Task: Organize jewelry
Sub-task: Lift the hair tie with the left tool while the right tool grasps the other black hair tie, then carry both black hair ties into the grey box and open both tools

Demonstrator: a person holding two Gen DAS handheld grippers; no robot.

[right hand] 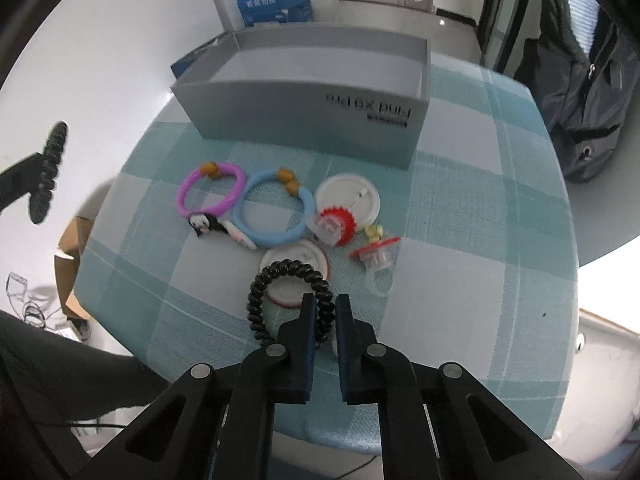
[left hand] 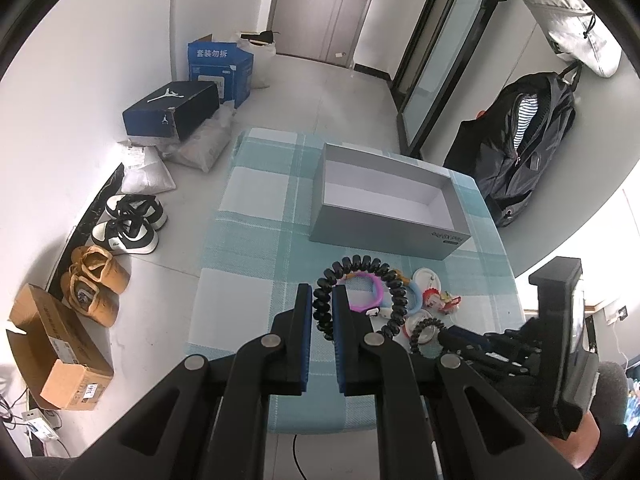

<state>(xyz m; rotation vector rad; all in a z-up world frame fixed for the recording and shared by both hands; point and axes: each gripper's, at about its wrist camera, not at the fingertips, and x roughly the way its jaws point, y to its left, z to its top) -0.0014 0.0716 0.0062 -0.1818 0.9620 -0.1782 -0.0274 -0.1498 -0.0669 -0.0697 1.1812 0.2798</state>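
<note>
The left gripper (left hand: 322, 300) is clenched on a large black spiral hair tie (left hand: 362, 280), its coil pinched between the blue pads and the loop arching away toward one o'clock from the fingertips, lifted over the checked tablecloth (left hand: 256, 248); in the right wrist view the same tie shows as a dark blurred coil at the picture's nine o'clock edge. The right gripper (right hand: 323, 312) is clamped on a smaller black spiral hair tie (right hand: 280, 280), whose coil sits between the two pads while the rest of the loop curves off toward eleven o'clock, over a white round disc with a red rim (right hand: 296, 268); whether this tie is clear of the cloth cannot be told.

The rest of the jewelry lies in a cluster at twelve o'clock from the right gripper: a purple bangle (right hand: 212, 194) with amber beads; just beside it, toward three o'clock, a blue bangle (right hand: 274, 216) with the same beads; a small penguin charm (right hand: 204, 224) at the purple bangle's six o'clock; a second white disc (right hand: 347, 196); a red ruffled trinket (right hand: 336, 224) touching that disc; a red-and-clear hair clip (right hand: 376, 254) further toward four o'clock.

Beyond the cluster, at twelve o'clock, stands an open grey cardboard box (right hand: 304, 108), white inside.
</note>
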